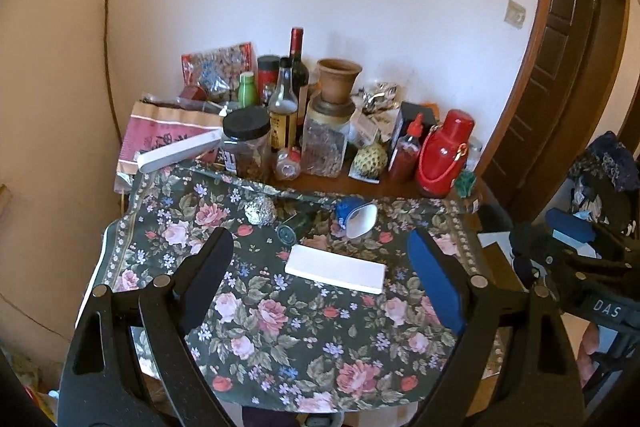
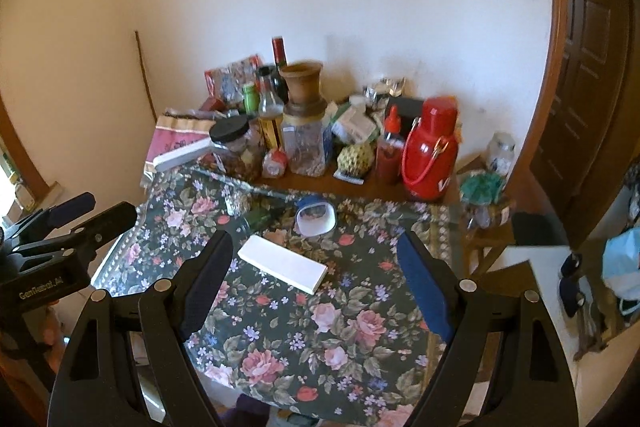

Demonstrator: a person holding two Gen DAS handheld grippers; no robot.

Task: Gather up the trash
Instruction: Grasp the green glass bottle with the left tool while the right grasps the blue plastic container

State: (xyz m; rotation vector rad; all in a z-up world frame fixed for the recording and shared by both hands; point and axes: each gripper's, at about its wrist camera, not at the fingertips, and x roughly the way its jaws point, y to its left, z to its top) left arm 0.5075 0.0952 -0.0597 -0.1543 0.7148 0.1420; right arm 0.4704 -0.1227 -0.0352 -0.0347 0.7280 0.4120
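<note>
Floral-cloth table w/ white box at centre; tipped cup at 12 o'clock, foil ball at 10. L gripper & R gripper: fingers apart, empty.

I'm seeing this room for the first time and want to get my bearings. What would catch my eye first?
The floral tablecloth fills the near half of the table, with a flat white box, a tipped blue-and-white cup and a ball of foil lying on it. Behind, against the wall, stands a crowd of jars and bottles, with a red flask at its right end.
</note>
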